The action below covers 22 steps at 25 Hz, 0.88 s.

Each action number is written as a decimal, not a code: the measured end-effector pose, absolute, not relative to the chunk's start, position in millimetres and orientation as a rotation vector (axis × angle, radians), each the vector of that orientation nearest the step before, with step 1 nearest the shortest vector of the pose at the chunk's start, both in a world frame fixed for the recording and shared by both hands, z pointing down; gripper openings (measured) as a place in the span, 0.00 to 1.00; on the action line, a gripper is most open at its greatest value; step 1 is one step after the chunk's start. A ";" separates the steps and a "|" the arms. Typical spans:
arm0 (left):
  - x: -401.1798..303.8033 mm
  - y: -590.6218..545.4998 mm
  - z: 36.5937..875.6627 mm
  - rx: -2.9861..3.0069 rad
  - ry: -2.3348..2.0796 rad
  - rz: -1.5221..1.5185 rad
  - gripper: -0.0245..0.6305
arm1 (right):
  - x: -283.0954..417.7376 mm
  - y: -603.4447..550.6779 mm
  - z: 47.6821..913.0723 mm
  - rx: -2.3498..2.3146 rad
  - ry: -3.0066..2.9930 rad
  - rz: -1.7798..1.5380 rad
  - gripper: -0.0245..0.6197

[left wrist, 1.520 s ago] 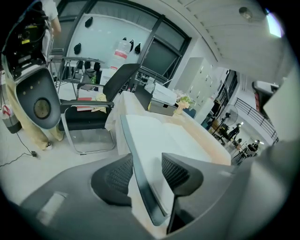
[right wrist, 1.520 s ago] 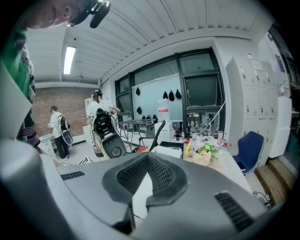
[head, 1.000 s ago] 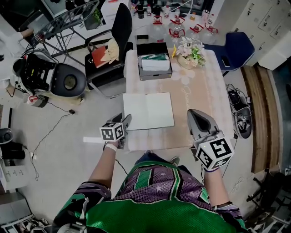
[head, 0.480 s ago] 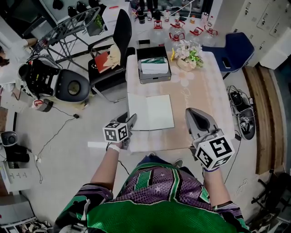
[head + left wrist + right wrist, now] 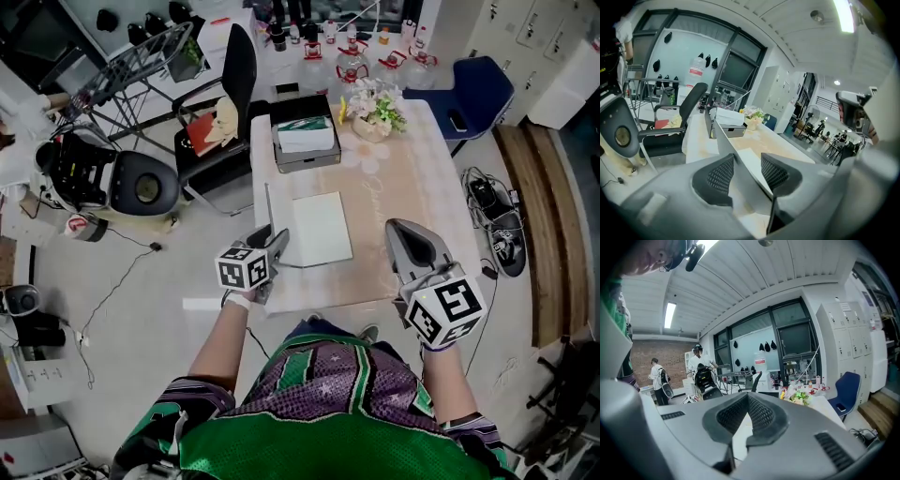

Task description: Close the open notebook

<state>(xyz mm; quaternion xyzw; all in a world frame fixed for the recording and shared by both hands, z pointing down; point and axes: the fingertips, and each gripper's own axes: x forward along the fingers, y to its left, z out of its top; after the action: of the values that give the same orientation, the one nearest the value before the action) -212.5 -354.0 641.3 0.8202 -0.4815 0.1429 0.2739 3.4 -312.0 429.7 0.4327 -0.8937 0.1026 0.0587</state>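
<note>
The notebook lies on the beige table [image 5: 412, 187], its right page [image 5: 319, 228] flat and white. Its left cover [image 5: 269, 211] stands upright, seen edge-on. My left gripper [image 5: 272, 240] is at the cover's near corner. In the left gripper view that cover [image 5: 723, 140] runs up between the two pads of the left gripper [image 5: 747, 161]; the jaws have just been closing a little but stay wide, with a gap to the right pad [image 5: 776, 172]. My right gripper [image 5: 405, 232] hovers over the table's near right part, jaws shut and empty [image 5: 748, 397].
A black box [image 5: 302, 141] holding a white and green pack sits behind the notebook. Flowers [image 5: 375, 108] stand at the far end. A black chair [image 5: 220, 103] is left of the table, a blue chair [image 5: 478, 94] far right.
The notebook's left cover has swung from flat to upright. My left gripper has moved right and up with it. The right gripper has barely shifted.
</note>
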 end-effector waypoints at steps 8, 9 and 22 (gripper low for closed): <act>-179.4 -362.7 641.7 2.251 -1.221 0.397 0.32 | 22.5 -306.3 436.3 1.364 -2.672 0.332 0.04; -174.9 -363.9 641.4 2.259 -1.207 0.397 0.32 | 24.9 -305.8 436.0 1.373 -2.668 0.333 0.04; -114.9 -379.2 638.0 2.310 -1.061 0.389 0.33 | 65.6 -301.8 438.2 1.520 -2.598 0.350 0.04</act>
<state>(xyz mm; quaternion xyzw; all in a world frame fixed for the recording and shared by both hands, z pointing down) -114.9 -379.2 638.0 0.8620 -0.3959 0.1453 0.2811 65.6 -301.8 438.2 0.5008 -0.8561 0.1153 0.0559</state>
